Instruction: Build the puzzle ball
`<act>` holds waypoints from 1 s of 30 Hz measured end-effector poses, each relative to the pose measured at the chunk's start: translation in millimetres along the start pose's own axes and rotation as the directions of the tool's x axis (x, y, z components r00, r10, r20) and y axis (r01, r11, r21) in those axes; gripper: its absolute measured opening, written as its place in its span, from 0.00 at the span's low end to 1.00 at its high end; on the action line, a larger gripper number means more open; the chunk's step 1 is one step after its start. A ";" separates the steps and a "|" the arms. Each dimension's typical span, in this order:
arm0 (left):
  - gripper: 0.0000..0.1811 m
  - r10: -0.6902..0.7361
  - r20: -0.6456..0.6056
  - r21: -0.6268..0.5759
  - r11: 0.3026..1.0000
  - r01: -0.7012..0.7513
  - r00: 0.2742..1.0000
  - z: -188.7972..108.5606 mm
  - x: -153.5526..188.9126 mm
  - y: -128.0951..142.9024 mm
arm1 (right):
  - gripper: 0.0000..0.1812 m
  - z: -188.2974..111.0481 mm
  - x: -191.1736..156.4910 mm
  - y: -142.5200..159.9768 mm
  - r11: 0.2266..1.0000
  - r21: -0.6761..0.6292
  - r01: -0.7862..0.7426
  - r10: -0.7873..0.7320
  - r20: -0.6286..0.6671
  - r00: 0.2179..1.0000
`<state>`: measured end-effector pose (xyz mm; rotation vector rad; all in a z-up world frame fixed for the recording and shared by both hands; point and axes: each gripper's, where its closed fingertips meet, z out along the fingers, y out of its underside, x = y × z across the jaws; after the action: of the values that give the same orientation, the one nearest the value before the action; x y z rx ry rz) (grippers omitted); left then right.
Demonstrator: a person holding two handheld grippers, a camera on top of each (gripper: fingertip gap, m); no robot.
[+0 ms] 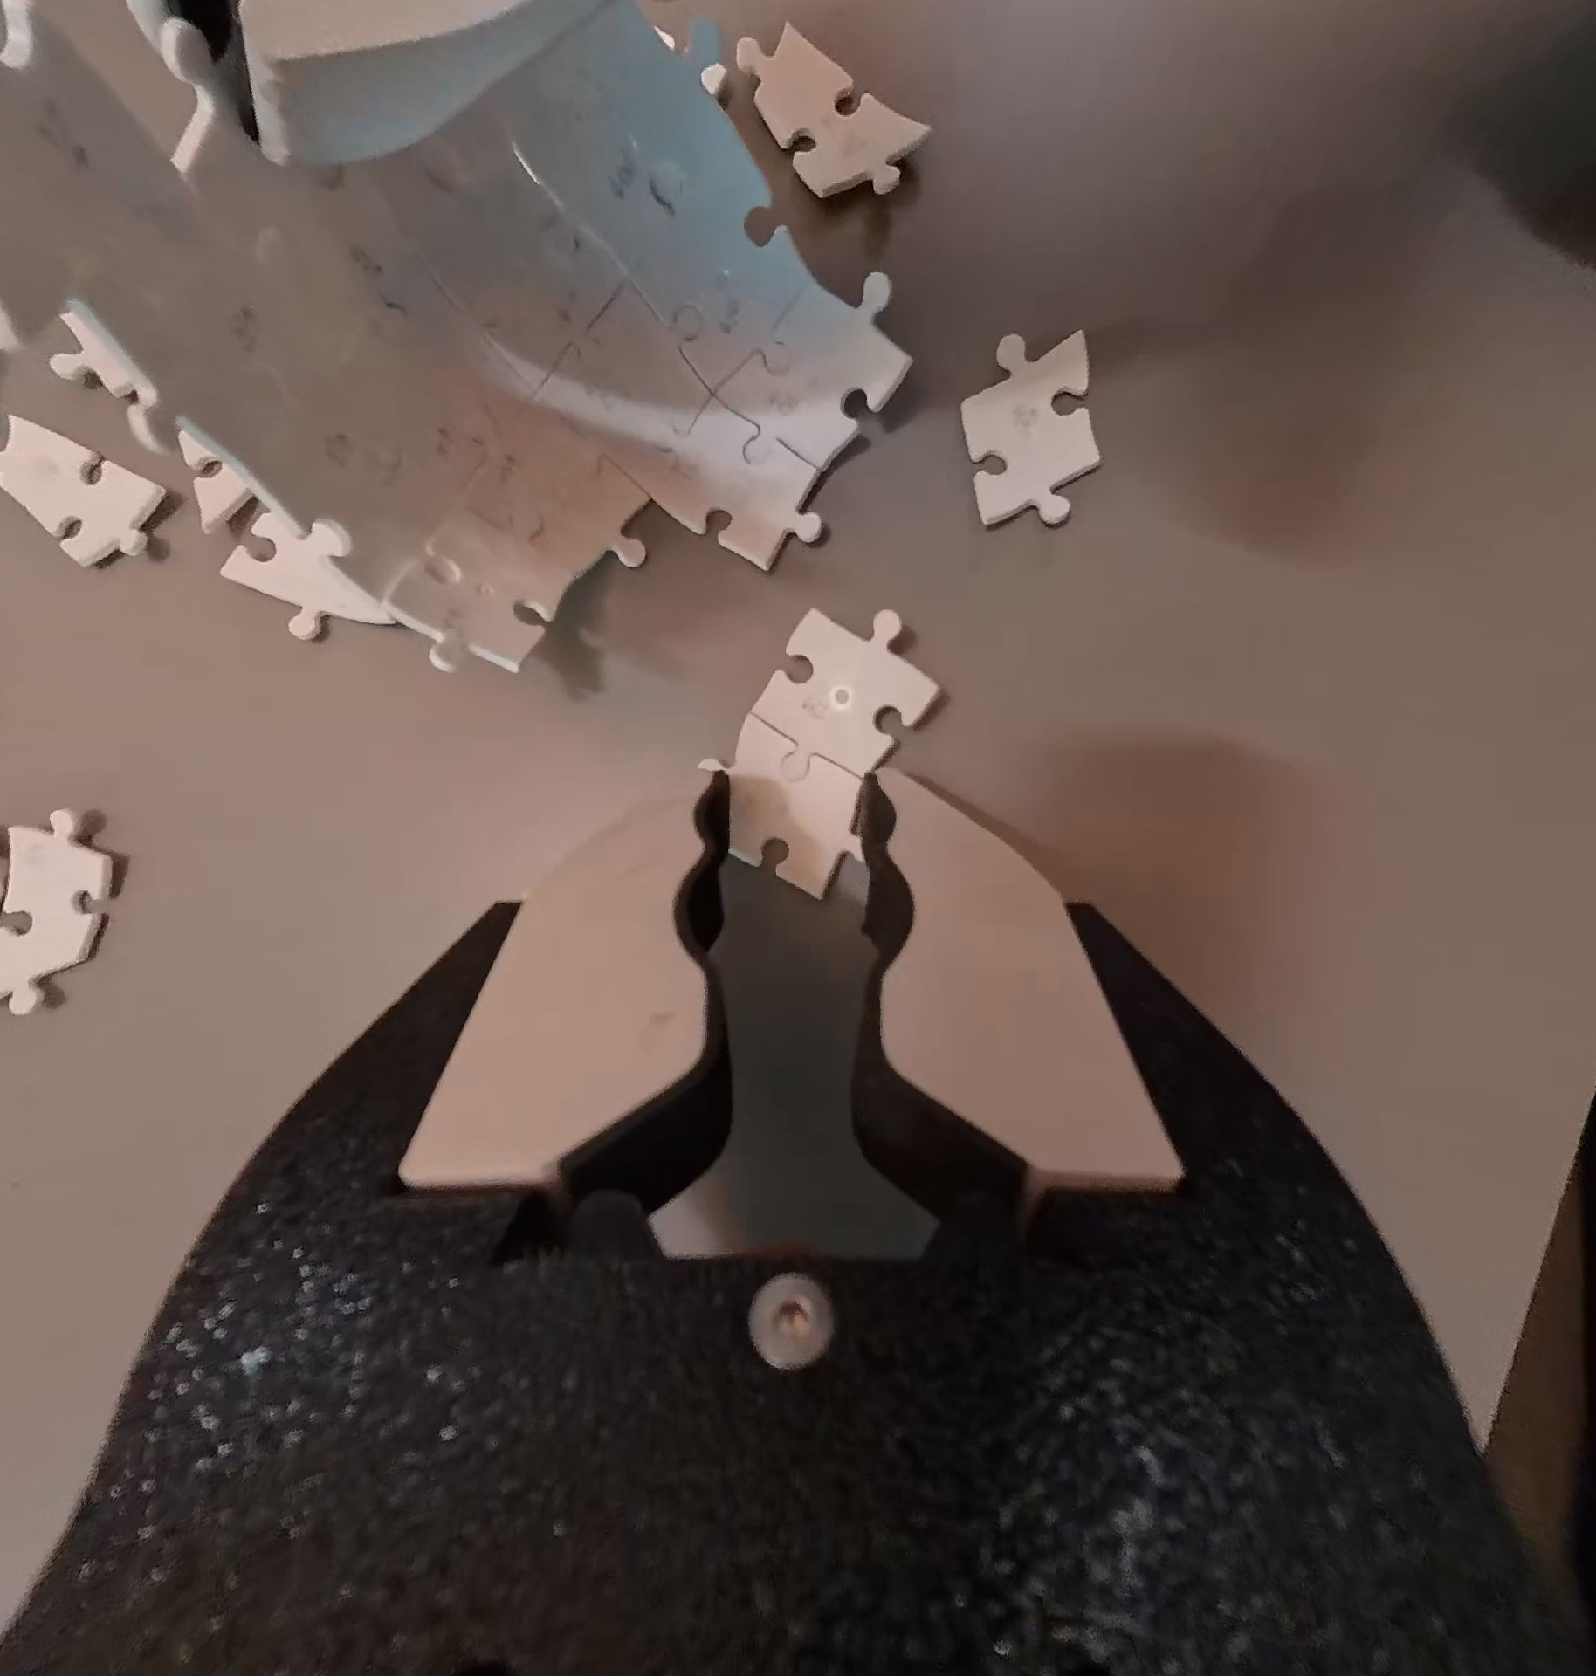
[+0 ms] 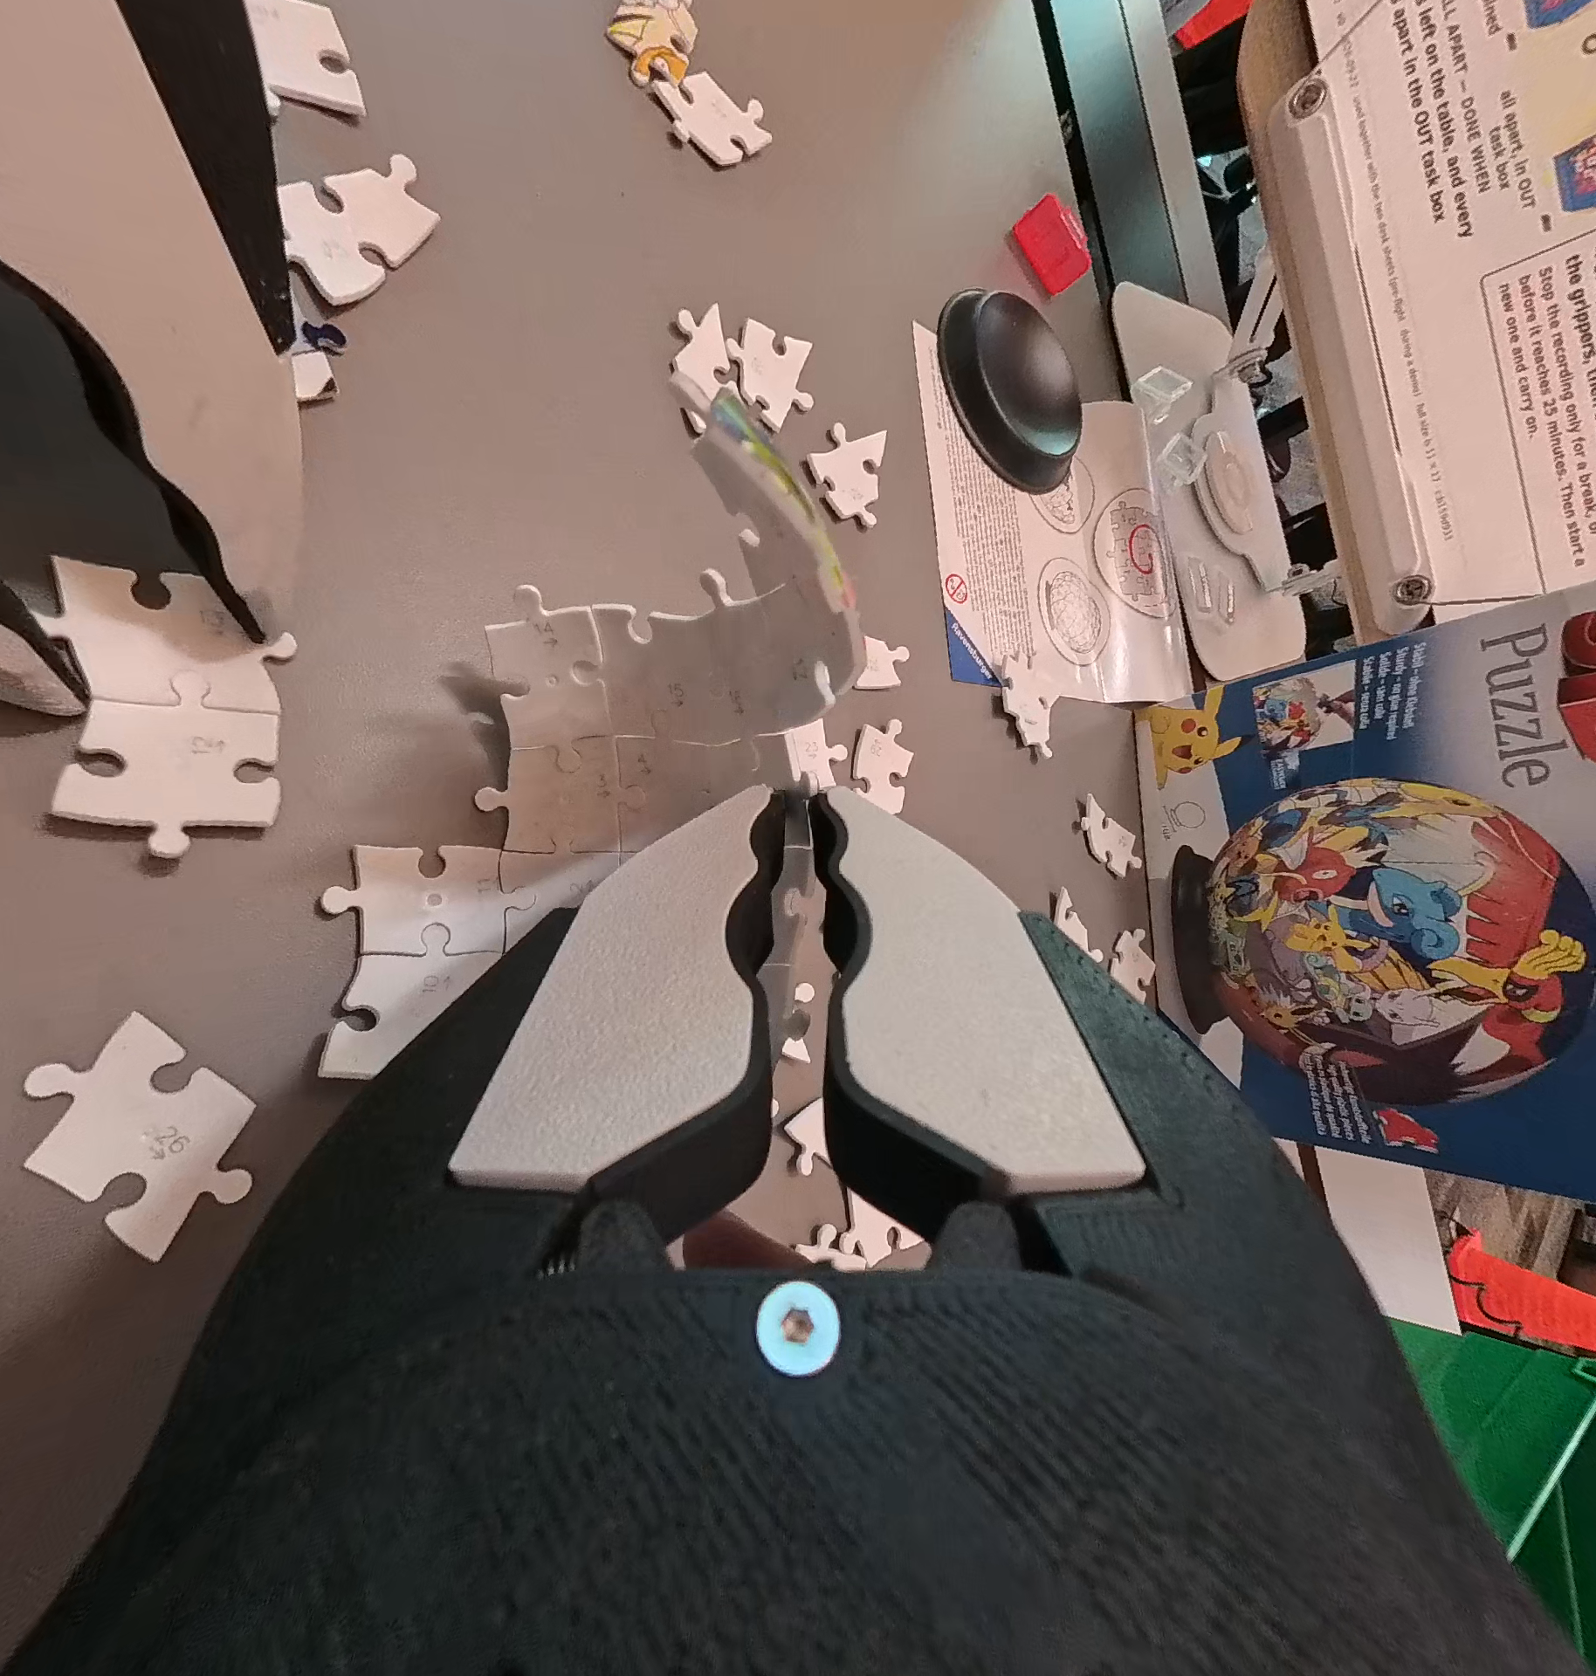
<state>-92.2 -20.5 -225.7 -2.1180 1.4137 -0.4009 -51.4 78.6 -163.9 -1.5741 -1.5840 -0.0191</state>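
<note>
Between the left gripper's (image 1: 796, 787) parted fingers lies a joined pair (image 1: 831, 753) of white pieces, flat on the table (image 1: 1230, 816); the tips straddle its near piece and touch the tabletop. To lift it well, I would close gently across the seam so the tabs stay locked. Beyond it, upper left, the curved shell (image 1: 522, 345) hangs blurred. Seen from the right view, the right gripper (image 2: 799, 803) is clamped on the shell's (image 2: 685, 698) edge, with the pair (image 2: 173, 716) off to the left.
</note>
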 end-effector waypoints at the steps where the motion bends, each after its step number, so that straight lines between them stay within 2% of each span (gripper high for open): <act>1: 0.15 -0.004 0.002 0.006 1.000 0.004 1.000 0.5 -0.1 -0.5 | 0.03 0.1 0.1 0.0 1.000 0.000 0.001 -0.001 0.000 1.000; 4: 0.15 0.001 0.015 0.019 1.000 -0.001 1.000 0.9 -1.4 -1.5 | 0.03 -0.1 0.0 -0.1 1.000 -0.002 0.004 -0.004 -0.001 1.000; 5: 0.10 0.012 0.036 0.019 1.000 -0.013 0.999 0.6 -3.7 -1.7 | 0.03 -0.1 -0.1 -0.1 1.000 -0.003 0.005 -0.005 -0.002 1.000; 6: 0.00 0.028 0.062 0.019 0.999 -0.029 0.998 0.2 -6.4 -1.9 | 0.03 -0.2 0.0 -0.1 1.000 -0.004 0.007 -0.007 -0.002 1.000; 7: 0.00 0.043 0.080 0.019 0.999 -0.045 0.996 0.0 -7.8 -2.1 | 0.03 -0.3 -0.1 -0.1 1.000 -0.005 0.008 -0.008 -0.003 1.000; 8: 0.03 0.058 0.082 0.015 0.998 -0.060 0.995 0.0 -6.9 -1.8 | 0.03 -0.3 -0.1 -0.2 1.000 -0.005 0.009 -0.009 -0.003 1.000; 11: 0.20 0.070 0.077 0.004 0.998 -0.070 0.995 -3.3 -5.2 -2.2 | 0.03 0.0 0.0 0.0 1.000 -0.005 0.008 -0.008 -0.003 1.000; 12: 0.23 0.058 0.083 0.014 0.998 -0.059 0.995 -5.3 -6.8 -4.2 | 0.03 -0.2 0.0 0.0 1.000 -0.004 0.007 -0.007 -0.002 1.000; 14: 0.24 0.014 0.091 0.031 0.999 -0.017 0.996 -7.9 -12.5 -7.1 | 0.03 -0.1 0.0 0.1 1.000 -0.003 0.006 -0.006 -0.001 1.000; 18: 0.23 -0.143 0.153 -0.017 0.989 0.147 0.978 -8.3 -32.9 3.0 | 0.03 -0.4 -0.2 -0.1 1.000 -0.004 0.007 -0.007 0.000 1.000; 22: 0.25 -0.307 0.083 -0.027 0.950 0.310 0.948 -3.5 -30.4 8.2 | 0.03 -0.3 0.0 0.4 1.000 -0.001 0.003 -0.003 0.001 1.000; 25: 0.22 -0.309 0.098 -0.022 0.950 0.312 0.946 -3.6 -33.4 9.1 | 0.03 -0.2 0.3 1.0 1.000 0.001 -0.001 0.001 0.001 1.000; 27: 0.21 -0.280 0.152 -0.034 0.957 0.288 0.948 -4.5 -39.8 11.4 | 0.03 -0.1 0.4 1.3 1.000 0.000 -0.003 0.003 0.002 1.000; 30: 0.22 -0.262 0.175 0.036 0.965 0.260 0.949 -12.8 -43.2 0.5 | 0.03 -0.1 0.5 1.8 1.000 0.001 -0.005 0.005 0.001 1.000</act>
<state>-116.6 15.2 -213.2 -2.2753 1.0316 -0.3098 -49.8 79.2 -164.5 -1.5782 -1.5806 -0.0146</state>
